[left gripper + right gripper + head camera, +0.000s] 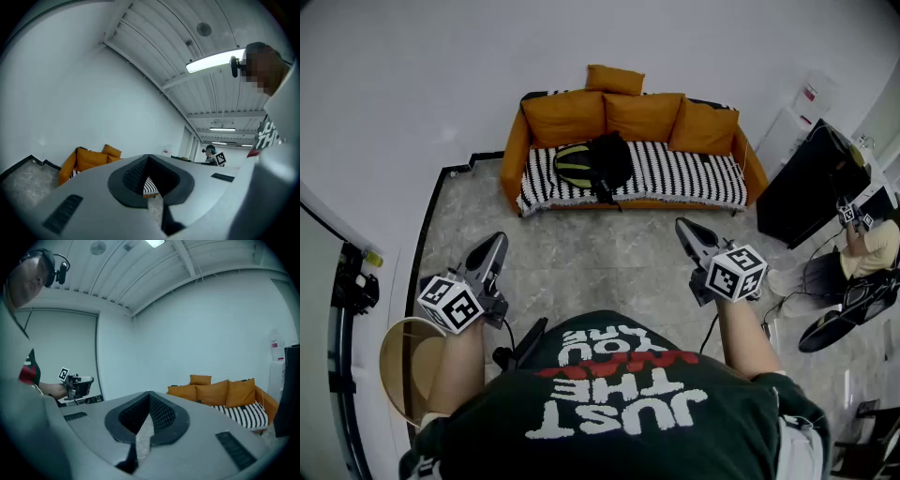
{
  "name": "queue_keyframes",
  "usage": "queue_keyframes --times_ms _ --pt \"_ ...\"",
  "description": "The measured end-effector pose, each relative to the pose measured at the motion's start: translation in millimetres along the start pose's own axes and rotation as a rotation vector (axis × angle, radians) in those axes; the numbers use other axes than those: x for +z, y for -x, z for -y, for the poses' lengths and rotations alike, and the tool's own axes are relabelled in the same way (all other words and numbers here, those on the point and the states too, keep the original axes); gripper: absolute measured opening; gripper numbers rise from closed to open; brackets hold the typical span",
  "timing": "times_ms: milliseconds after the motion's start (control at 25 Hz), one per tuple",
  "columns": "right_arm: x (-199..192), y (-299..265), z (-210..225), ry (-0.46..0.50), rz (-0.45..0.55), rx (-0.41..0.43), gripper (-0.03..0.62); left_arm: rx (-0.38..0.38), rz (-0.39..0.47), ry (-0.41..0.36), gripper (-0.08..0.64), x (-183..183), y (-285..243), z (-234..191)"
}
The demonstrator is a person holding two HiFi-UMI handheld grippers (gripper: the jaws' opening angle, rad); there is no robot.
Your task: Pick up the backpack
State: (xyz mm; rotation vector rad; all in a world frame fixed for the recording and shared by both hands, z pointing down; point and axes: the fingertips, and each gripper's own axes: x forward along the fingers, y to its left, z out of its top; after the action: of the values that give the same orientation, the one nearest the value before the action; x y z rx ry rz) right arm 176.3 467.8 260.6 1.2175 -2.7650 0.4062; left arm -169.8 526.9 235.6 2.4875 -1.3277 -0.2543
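A black backpack (595,164) with a yellow-green panel lies on the striped seat of an orange sofa (712,178) at the far wall. My left gripper (497,242) and right gripper (682,228) hover close to my body, over the grey floor, well short of the sofa. In the left gripper view the jaws meet at their tips, so the left gripper (149,157) is shut on nothing. The right gripper (150,393) looks the same, tips together and empty. Both gripper views catch the sofa (86,161) (220,394), but the backpack does not show in either.
A black cabinet (811,183) stands right of the sofa, with a white unit (792,127) behind it. Another person (862,253) sits at the right edge. A round wooden stool (398,361) and a black frame (352,291) are at my left.
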Motion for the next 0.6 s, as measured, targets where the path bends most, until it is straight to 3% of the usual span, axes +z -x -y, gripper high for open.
queue_keyframes --times_ms 600 --pt "3 1 17 0.024 -0.007 0.023 0.029 0.010 0.006 -0.006 0.011 -3 -18 12"
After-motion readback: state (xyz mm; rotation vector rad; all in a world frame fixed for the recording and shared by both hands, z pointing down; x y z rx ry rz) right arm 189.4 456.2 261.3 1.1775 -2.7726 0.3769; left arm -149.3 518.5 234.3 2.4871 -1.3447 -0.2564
